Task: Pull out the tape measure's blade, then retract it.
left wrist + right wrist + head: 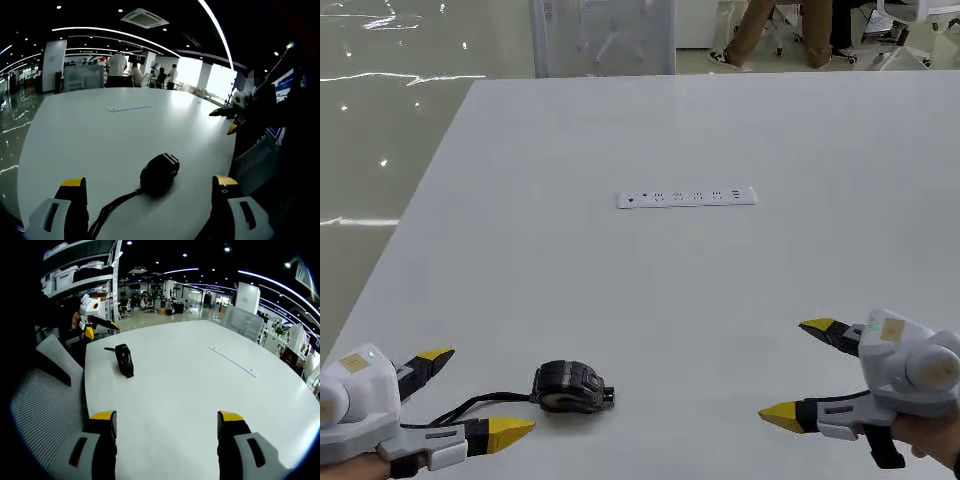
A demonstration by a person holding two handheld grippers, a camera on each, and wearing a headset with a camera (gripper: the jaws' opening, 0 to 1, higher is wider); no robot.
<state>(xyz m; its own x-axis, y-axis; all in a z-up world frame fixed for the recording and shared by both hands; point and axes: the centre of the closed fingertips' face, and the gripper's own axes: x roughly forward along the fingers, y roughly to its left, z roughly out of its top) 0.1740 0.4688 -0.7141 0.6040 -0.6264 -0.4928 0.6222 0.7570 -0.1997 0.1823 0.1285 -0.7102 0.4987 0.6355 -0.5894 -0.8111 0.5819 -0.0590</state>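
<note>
A black tape measure (571, 387) lies on the white table (700, 290) near its front edge, a black cord trailing from it to the left. Its blade is wound in. My left gripper (480, 395) is open at the bottom left, the tape measure (159, 173) just ahead of its yellow-tipped fingers and apart from them. My right gripper (798, 370) is open at the bottom right, well clear of the tape measure (124, 359), with nothing between its fingers. The right gripper (228, 120) shows across the table in the left gripper view; the left gripper (98, 325) shows in the right gripper view.
A white power strip (687, 197) lies flat at the table's middle. A grey mesh chair (42, 390) stands at the near edge of the table. People stand beyond the far edge (780, 30). Glossy floor lies to the left of the table.
</note>
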